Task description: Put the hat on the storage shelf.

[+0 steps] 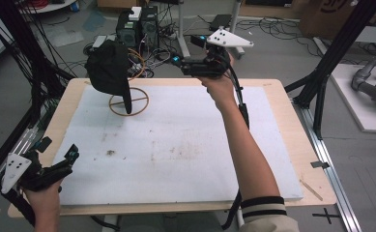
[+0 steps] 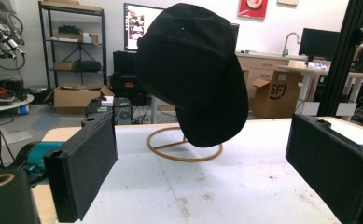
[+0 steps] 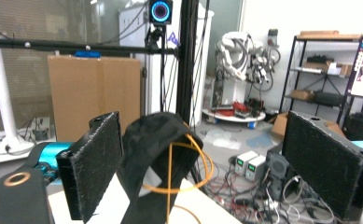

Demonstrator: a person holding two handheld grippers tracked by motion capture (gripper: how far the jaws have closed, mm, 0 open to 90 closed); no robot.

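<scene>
black cap (image 1: 107, 67) hangs on its wire stand (image 1: 129, 101), apart from both wide-open tools, right tool (image 1: 188, 65) nearer.

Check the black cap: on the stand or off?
On. The black cap hangs on the wire stand, clear of the table; both grippers are apart from it.

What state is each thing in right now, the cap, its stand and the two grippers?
black cap: hanging on the stand, brim pointing down
wire stand: upright on the white mat
left gripper: open, holding nothing
right gripper: open, raised near the cap
</scene>
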